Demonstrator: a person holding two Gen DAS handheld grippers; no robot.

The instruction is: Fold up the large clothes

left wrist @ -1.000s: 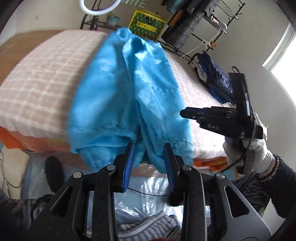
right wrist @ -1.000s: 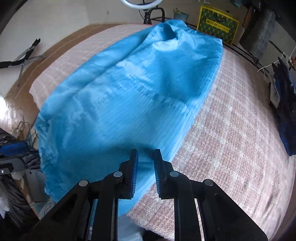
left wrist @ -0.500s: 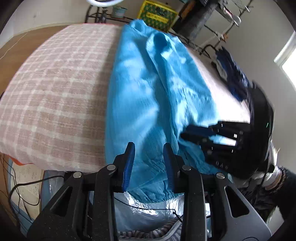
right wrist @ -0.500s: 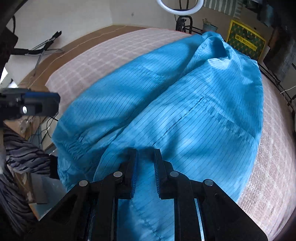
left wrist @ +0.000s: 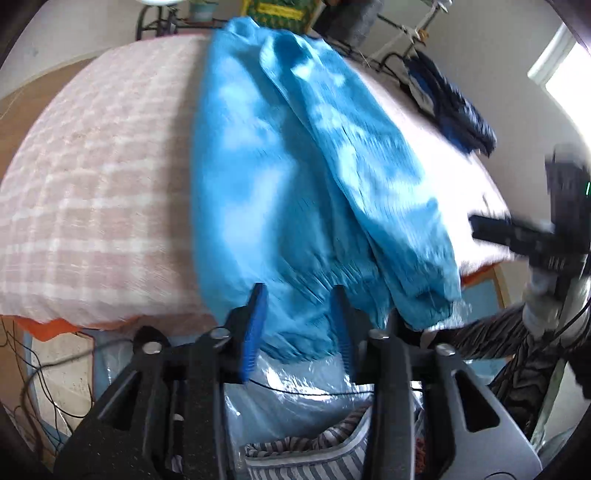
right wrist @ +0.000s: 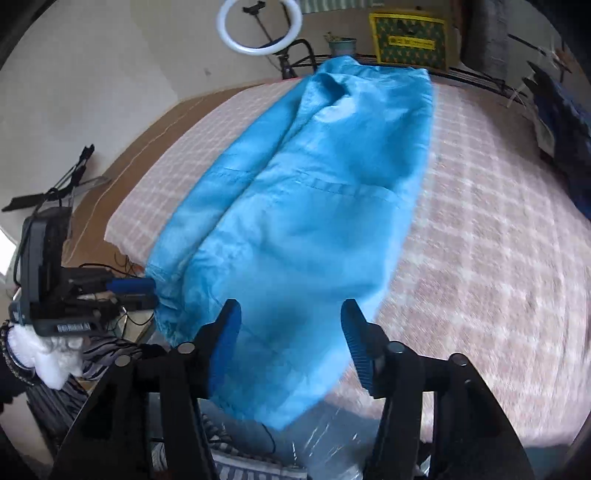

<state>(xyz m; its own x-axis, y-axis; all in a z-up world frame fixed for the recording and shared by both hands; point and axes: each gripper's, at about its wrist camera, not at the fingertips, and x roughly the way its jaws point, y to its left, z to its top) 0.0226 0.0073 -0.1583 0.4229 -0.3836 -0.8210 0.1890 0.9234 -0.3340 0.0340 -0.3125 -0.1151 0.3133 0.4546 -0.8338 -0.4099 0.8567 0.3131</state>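
Both tongs, left tongs and right tongs, have just been opening and stand apart, gripping nothing. The thin, shiny blue garment lies lengthwise on the checked woven bed, hem overhanging the near edge. Only the right view shows the ring light.

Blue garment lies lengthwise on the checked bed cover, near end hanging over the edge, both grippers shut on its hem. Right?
Not quite. Neither gripper grips it: the left gripper and right gripper have just been opening, the blue garment hem loose between their pads, as both wrist views show. The rest holds: it lies lengthwise on the checked bed cover, near end overhanging.
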